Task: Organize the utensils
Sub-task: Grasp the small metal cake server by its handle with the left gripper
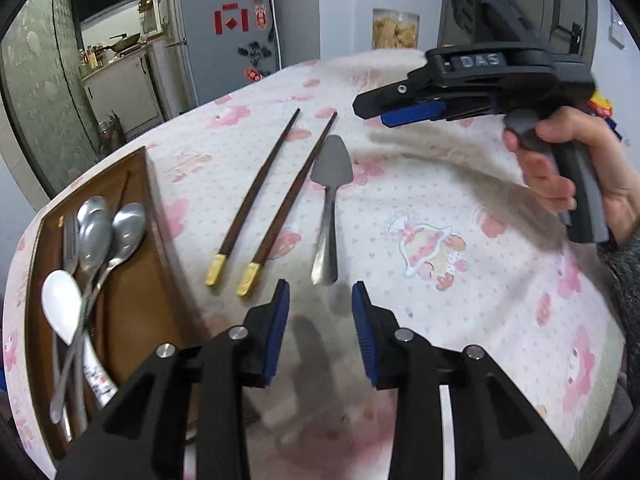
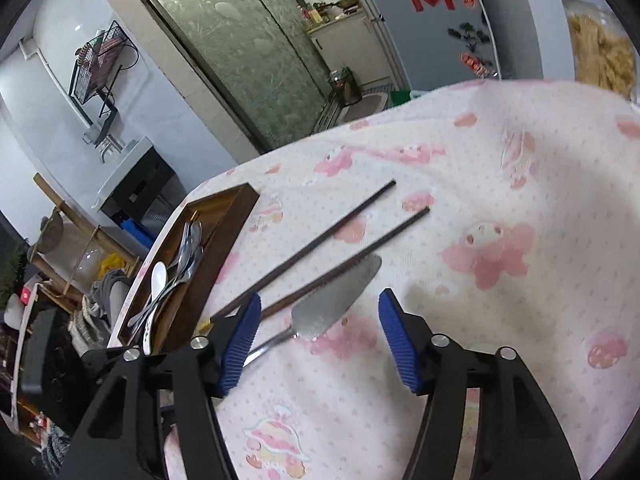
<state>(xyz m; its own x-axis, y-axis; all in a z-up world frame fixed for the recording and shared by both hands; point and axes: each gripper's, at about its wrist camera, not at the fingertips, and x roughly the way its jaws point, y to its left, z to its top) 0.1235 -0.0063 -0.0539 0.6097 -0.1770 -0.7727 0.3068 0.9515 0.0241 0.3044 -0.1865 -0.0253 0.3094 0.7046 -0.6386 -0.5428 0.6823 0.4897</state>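
- Left hand-held gripper [image 1: 320, 300]: pads apart, empty, low over the table [image 1: 460, 320], lined up on the cake server [image 1: 326, 216] handle just ahead; likely the next pick.
- Right hand-held gripper [image 2: 318, 338]: pads apart, empty, above the server blade.
- Chopsticks [image 1: 264, 200] lay beside the server, outside the wooden tray [image 1: 140, 248].
- Tray already held spoons [image 1: 96, 232] and a fork.
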